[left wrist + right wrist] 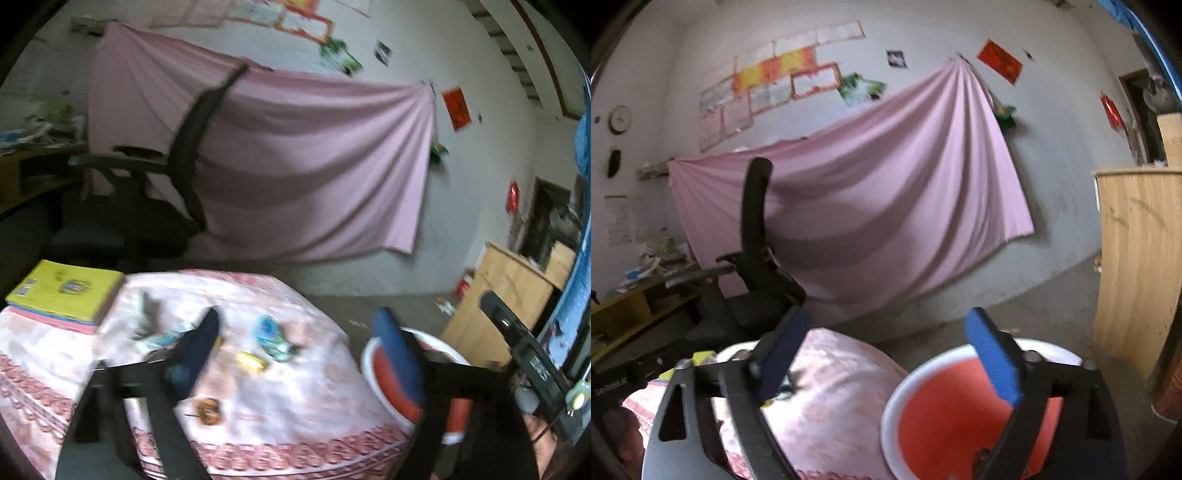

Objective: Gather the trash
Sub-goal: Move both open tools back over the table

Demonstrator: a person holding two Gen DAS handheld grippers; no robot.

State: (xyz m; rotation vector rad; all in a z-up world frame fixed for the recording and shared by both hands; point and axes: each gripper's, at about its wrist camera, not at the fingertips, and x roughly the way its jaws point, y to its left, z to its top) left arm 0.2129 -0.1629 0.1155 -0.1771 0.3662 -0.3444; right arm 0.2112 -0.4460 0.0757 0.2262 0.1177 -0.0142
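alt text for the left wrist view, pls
The open left gripper hovers over a table draped in a pink patterned tablecloth, strewn with small wrappers: a blue one, a yellow one and an orange one. A red bin with a white rim stands to the right; a yellow book lies far left.

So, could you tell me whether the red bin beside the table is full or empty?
Nearly empty: the right wrist view looks into the red bin and shows bare red floor, with only a small dark scrap near the bottom edge.

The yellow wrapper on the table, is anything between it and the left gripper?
Nothing visible blocks it. The yellow wrapper lies bare on the tablecloth, just ahead of the open left gripper; the blue wrapper lies beyond it.
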